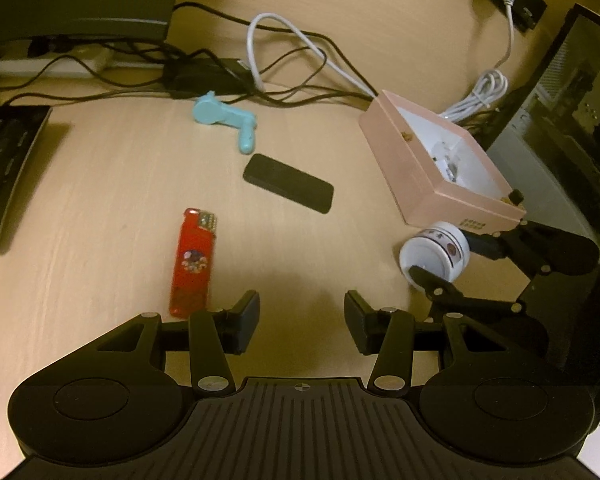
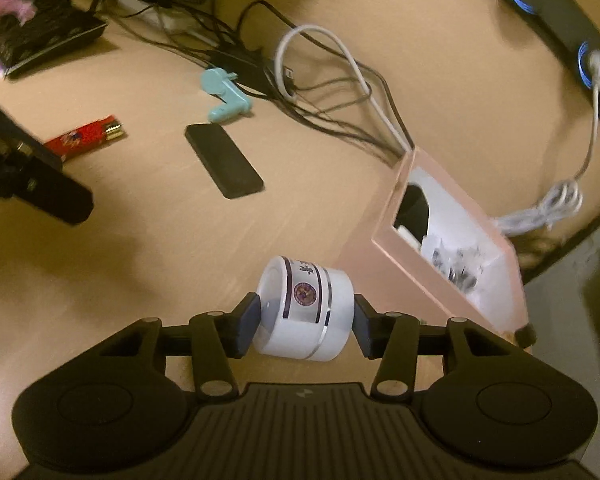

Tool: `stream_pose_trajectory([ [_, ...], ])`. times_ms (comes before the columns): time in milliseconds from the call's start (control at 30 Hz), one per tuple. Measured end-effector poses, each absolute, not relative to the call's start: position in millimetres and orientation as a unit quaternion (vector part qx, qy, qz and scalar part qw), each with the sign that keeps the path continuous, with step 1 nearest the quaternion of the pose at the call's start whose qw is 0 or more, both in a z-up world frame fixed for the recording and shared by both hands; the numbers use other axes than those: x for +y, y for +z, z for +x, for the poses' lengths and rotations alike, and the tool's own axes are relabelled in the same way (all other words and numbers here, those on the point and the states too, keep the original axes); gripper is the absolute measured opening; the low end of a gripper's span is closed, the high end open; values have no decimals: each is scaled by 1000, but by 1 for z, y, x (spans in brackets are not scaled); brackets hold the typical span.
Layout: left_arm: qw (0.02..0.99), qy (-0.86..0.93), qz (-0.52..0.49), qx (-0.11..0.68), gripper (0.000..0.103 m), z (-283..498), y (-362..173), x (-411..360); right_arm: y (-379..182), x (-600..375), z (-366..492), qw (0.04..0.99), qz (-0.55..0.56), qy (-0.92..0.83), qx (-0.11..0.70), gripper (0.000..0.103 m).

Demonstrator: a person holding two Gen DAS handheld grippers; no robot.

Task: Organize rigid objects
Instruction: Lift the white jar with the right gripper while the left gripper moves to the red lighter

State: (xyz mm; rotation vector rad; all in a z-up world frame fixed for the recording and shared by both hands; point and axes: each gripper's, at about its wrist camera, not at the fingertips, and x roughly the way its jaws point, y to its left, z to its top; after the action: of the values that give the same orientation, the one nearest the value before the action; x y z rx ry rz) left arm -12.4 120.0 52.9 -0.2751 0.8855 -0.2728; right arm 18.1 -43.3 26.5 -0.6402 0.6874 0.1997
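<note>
Right wrist view | my right gripper clenched white jar | left gripper released | lower squarely into pink box

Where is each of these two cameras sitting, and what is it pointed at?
Left wrist: rides on the left gripper, looking down along its open, empty fingers at the desk and red lighter; the right gripper shows at the right.
Right wrist: rides on the right gripper, clamped on a white jar, facing the pink box.
Shared: jar, box, lighter, black slab, blue tool.
</note>
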Motion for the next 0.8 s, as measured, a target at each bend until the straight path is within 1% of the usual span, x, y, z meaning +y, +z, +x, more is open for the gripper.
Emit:
stream_pose_trajectory([
  [100,887,-127,-136,424,51,-15,52,122,29,-40,12,886,-319,98,323,44],
  [167,887,-122,-141,423,51,-15,51,123,30,-41,10,879,-342,95,318,44],
  [367,888,-120,-145,419,51,-18,52,124,4,-43,17,822,-503,5,267,43],
  [433,888,-120,-143,419,51,-19,52,123,-4,-41,19,805,-531,-6,264,43],
  [533,888,-116,-144,420,51,-22,52,124,-14,-36,16,788,-545,17,284,43],
  [567,888,-115,-144,420,51,-23,53,125,-16,-34,13,787,-545,26,286,40],
  [600,888,-114,-145,421,51,-24,52,126,-17,-33,10,788,-542,37,289,43],
  [800,887,-108,-148,423,51,-28,51,130,-15,-25,5,802,-522,52,287,45],
])
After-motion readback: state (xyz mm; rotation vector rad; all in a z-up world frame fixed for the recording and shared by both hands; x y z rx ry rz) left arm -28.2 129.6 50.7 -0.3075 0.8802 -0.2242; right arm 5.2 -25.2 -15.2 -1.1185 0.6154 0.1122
